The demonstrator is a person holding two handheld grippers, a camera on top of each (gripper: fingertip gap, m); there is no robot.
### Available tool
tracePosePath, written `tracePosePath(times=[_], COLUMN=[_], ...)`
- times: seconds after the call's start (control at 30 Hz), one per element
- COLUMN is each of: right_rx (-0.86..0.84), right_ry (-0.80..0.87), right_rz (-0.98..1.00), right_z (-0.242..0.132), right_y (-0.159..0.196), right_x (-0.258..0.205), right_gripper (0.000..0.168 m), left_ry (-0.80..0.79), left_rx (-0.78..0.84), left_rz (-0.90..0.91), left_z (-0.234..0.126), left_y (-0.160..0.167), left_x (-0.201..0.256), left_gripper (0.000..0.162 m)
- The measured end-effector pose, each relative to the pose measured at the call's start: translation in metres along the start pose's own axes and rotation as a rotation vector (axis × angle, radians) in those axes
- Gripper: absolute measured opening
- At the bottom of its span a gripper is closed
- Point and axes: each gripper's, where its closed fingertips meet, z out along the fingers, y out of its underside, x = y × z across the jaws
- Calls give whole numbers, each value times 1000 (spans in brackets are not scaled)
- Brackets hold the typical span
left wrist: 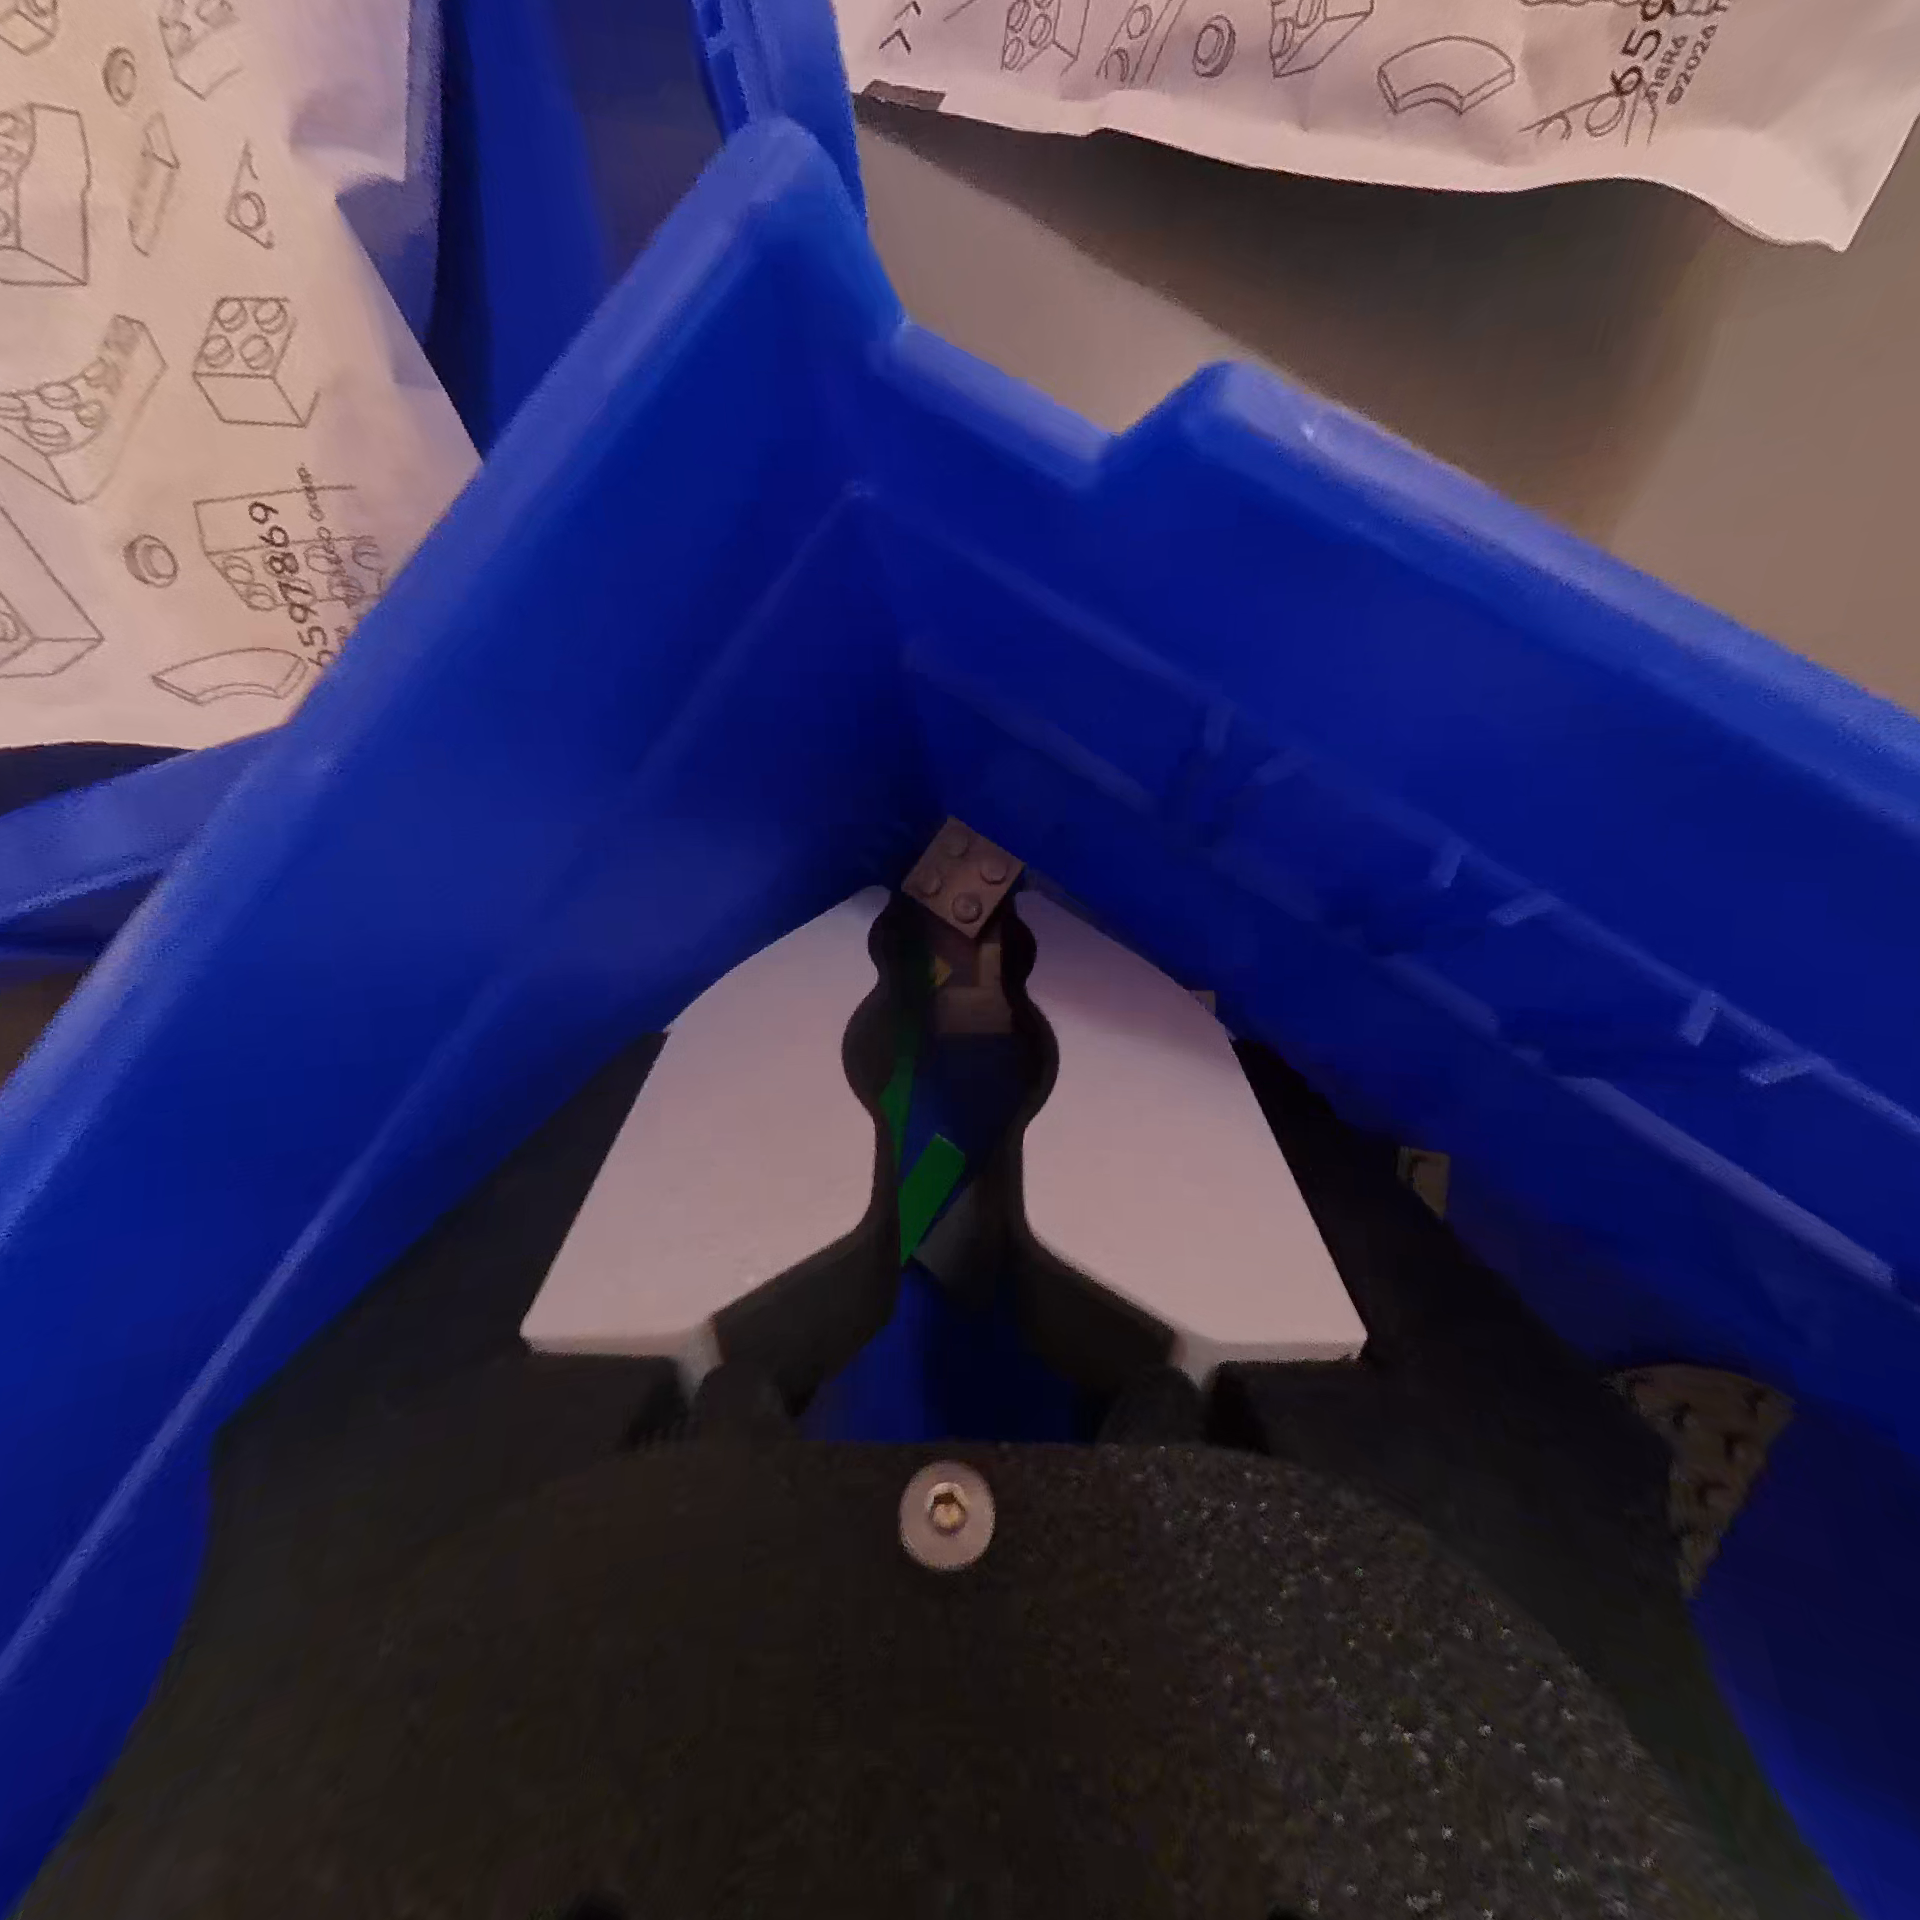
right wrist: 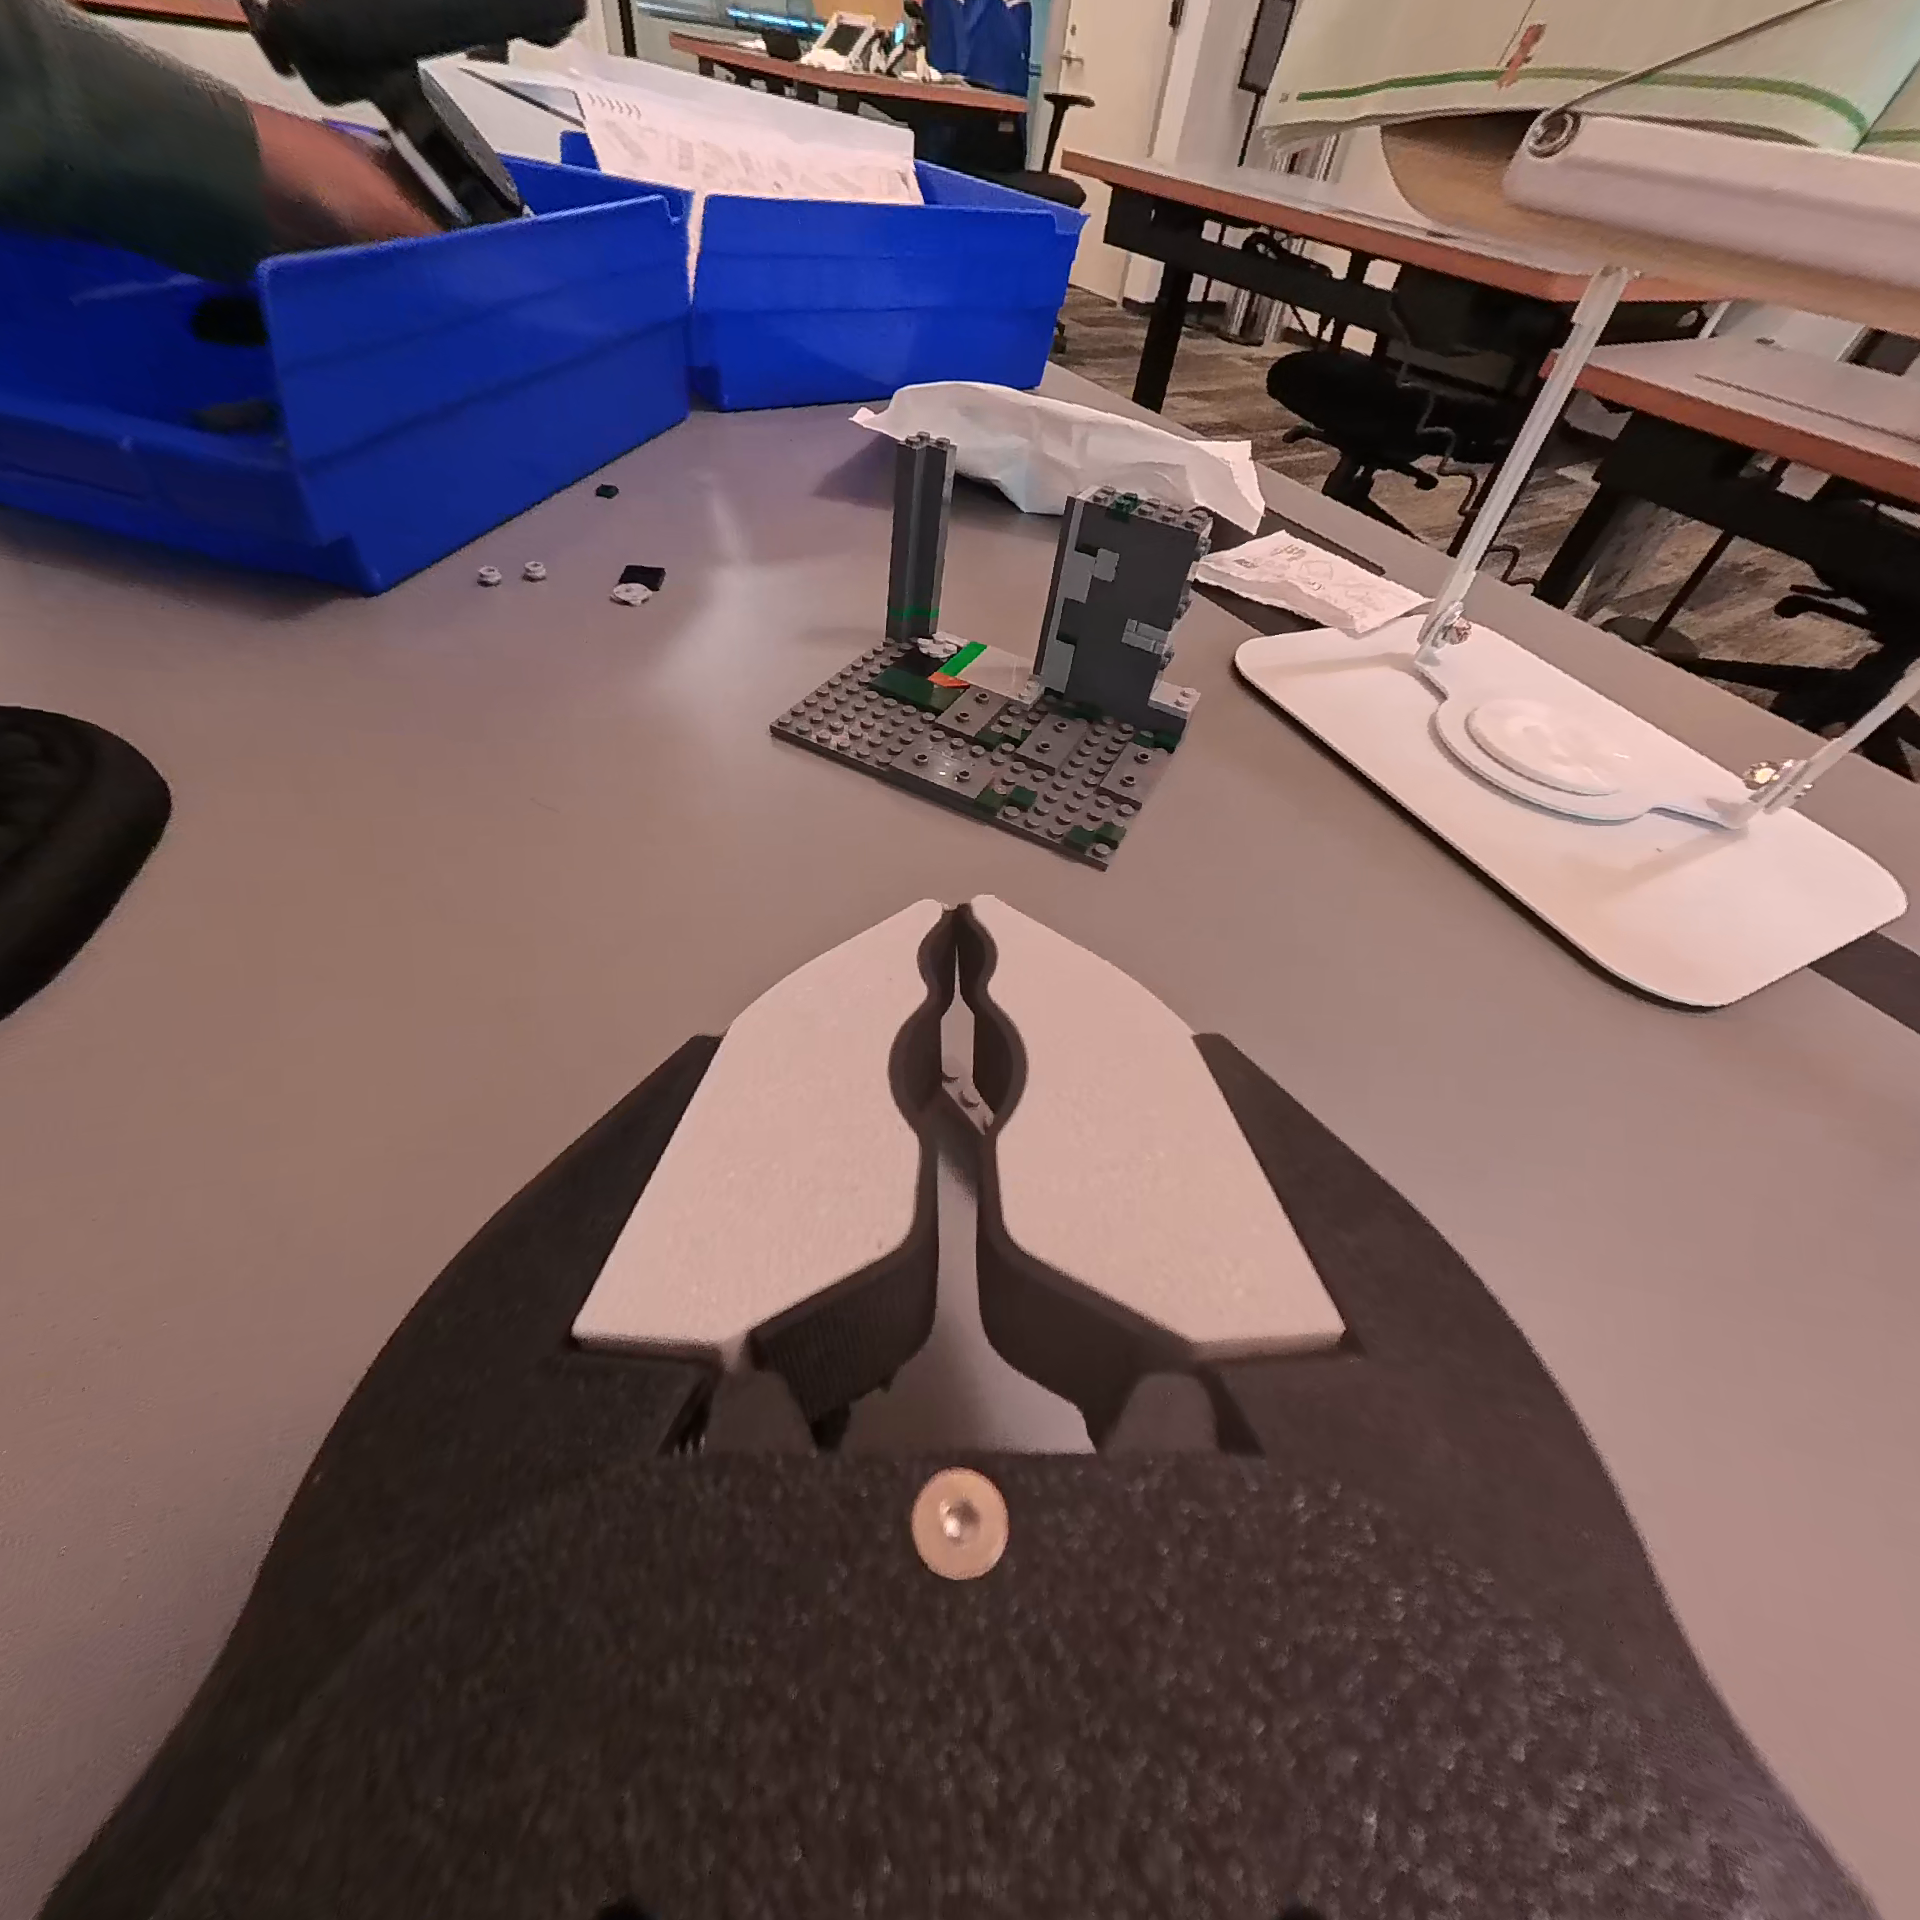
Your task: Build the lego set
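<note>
Plainly, both white paper bags (left wrist: 156,364) beside the blue bin (left wrist: 1351,727) carry printed brick drawings and small code lines. Left claw (left wrist: 951,925) reaches down into a bin corner, its fingers nearly together around a small brown studded plate (left wrist: 961,883). Right claw (right wrist: 956,909) hovers level above the grey worktop (right wrist: 416,883), pinched closed and empty, pointed at the grey lego build (right wrist: 997,686) ahead.

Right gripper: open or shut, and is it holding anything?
Shut: the right gripper has its fingertips meeting above the grey table, with no piece between them.
</note>
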Motion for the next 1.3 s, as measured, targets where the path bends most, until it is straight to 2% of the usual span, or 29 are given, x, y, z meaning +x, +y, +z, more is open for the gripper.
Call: tracePosePath(times=[0.33, 0.7, 0.83, 0.97, 1.07, 1.17, 1.3], right_rx=[-9, 11, 31, 41, 56, 59, 64], right_ry=[0, -23, -33, -71, -90, -127, -166], right_rz=[-5, -19, -38, -60, -82, -95, -156], right_z=[0, -2, -5, -7, -10, -12, -16], right_y=[1, -5, -12, -23, -37, -50, -64], right_x=[-1, -9, -14, -21, -24, -30, -43], right_gripper=[0, 0, 0, 0, 0, 14, 23], left_ry=[-37, -21, 60, 183, 280, 381, 497], left_rx=[-53, 142, 244, 296, 327, 345, 339], left_rz=[148, 203, 264, 346, 409, 453, 503], left_z=[-11, -96, -134, -157, -164, -163, -153], left_y=[1, -33, -56, -68, -71, -70, -62], left_x=[7, 45, 95, 166, 224, 280, 348], left_gripper=[9, 7, 7, 7, 6, 6, 6])
